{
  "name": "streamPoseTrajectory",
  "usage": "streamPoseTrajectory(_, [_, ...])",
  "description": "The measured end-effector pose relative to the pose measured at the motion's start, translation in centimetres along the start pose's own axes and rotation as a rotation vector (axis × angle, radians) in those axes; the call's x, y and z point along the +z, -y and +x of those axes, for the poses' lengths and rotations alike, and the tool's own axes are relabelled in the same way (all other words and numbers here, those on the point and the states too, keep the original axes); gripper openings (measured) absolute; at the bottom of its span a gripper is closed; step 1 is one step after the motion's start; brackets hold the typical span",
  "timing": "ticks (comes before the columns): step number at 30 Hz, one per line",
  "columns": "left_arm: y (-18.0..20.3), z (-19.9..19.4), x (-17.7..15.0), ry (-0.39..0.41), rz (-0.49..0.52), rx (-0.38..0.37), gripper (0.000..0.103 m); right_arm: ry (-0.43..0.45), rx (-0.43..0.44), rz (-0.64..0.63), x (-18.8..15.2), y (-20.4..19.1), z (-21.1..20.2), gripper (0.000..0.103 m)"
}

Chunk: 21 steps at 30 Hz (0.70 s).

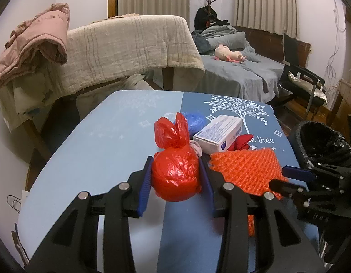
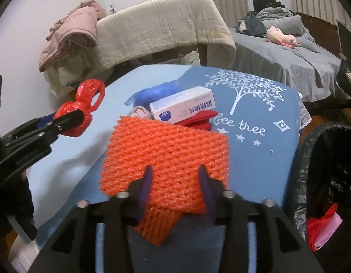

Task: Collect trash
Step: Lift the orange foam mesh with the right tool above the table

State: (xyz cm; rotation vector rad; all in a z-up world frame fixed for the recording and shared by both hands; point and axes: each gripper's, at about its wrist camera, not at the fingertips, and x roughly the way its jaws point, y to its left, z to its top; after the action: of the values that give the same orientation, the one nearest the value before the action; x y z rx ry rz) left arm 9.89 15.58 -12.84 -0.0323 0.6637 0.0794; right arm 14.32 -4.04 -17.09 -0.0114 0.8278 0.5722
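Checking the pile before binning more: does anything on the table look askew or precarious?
Yes. The white box sits tilted, propped on the red cloth instead of lying flat, so it may slide.

Dim, cool indoor light, purplish cast on walls. Strong fisheye bending and black vignette at the rims, heaviest at 3 and 9 o'clock. Right wrist view softly blurred; specular glints on red plastic bag (image 1: pixel 175 175).

Between my left fingers, a glossy red knotted bag (image 1: pixel 175 175); between my right, orange mesh foam netting (image 2: pixel 166 159); ahead, blue tablecloth (image 2: pixel 266 141), white tree print.
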Motion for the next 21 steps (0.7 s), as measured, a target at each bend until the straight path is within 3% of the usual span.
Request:
streamPoseTrajectory(4, [-0.3, 0.4, -0.2, -0.011, -0.009, 0.002, 0.038, -0.041, -0.017, 0.000, -0.4, 0.0, 1.4, 0.051])
streamPoseTrajectory(6, [-0.4, 0.6, -0.2, -0.017, -0.012, 0.003, 0.038, -0.050, -0.029, -0.022, -0.5, -0.1, 2.0, 0.044])
streamPoseTrajectory(9, [-0.5, 0.8, -0.3, -0.021, -0.014, 0.003, 0.038, -0.043, -0.042, -0.062, -0.3, -0.5, 1.8, 0.020])
streamPoseTrajectory(14, [-0.6, 0.8, -0.3, -0.016, -0.012, 0.000, 0.038, -0.039, -0.013, -0.072, -0.3, -0.3, 1.1, 0.012])
streamPoseTrajectory(15, [-0.5, 0.7, -0.3, -0.014, -0.010, 0.000, 0.038, -0.029, -0.007, -0.068, -0.2, -0.2, 0.6, 0.003])
streamPoseTrajectory(16, [-0.4, 0.6, -0.3, -0.012, -0.007, 0.000, 0.038, -0.023, 0.000, -0.068, -0.1, -0.3, 0.4, 0.000])
streamPoseTrajectory(21, [0.1, 0.0, 0.0, 0.003, -0.001, -0.005, 0.038, 0.009, 0.019, -0.071, 0.7, -0.4, -1.2, 0.000])
